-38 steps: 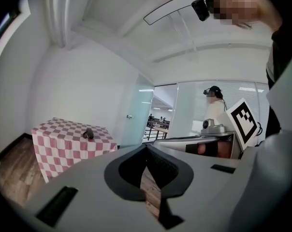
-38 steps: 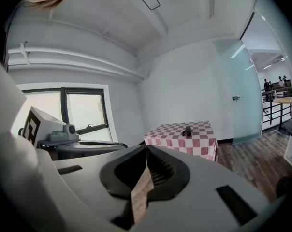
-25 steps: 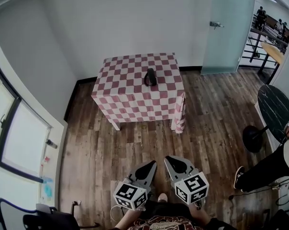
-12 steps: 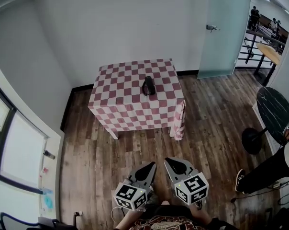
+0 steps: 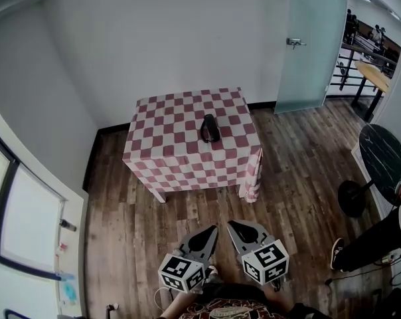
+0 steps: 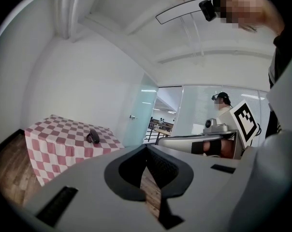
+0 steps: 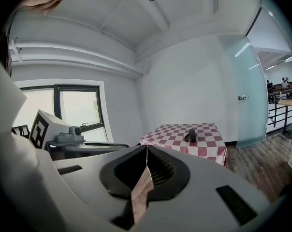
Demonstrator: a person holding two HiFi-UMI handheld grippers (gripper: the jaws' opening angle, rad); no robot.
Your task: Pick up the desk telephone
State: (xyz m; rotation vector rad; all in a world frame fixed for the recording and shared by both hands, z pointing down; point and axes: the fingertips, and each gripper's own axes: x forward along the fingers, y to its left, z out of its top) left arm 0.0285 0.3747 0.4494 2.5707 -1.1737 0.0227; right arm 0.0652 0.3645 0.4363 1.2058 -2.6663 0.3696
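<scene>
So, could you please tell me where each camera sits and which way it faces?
Head view: on the person's head, facing steeply down at the checkered table with the desk telephone; left gripper, right gripper and forearms show below.
Left gripper view: on the left gripper, looking along its shut jaws toward the glass door; right gripper at right.
Right gripper view: on the right gripper, looking along its shut jaws toward the table; left gripper at left.
Shared: all three show table and telephone.

White walls (image 5: pixel 154 38) meet a wood plank floor (image 5: pixel 300 171), frosted glass door (image 5: pixel 317 45) right, window (image 5: pixel 21 211) left.
</scene>
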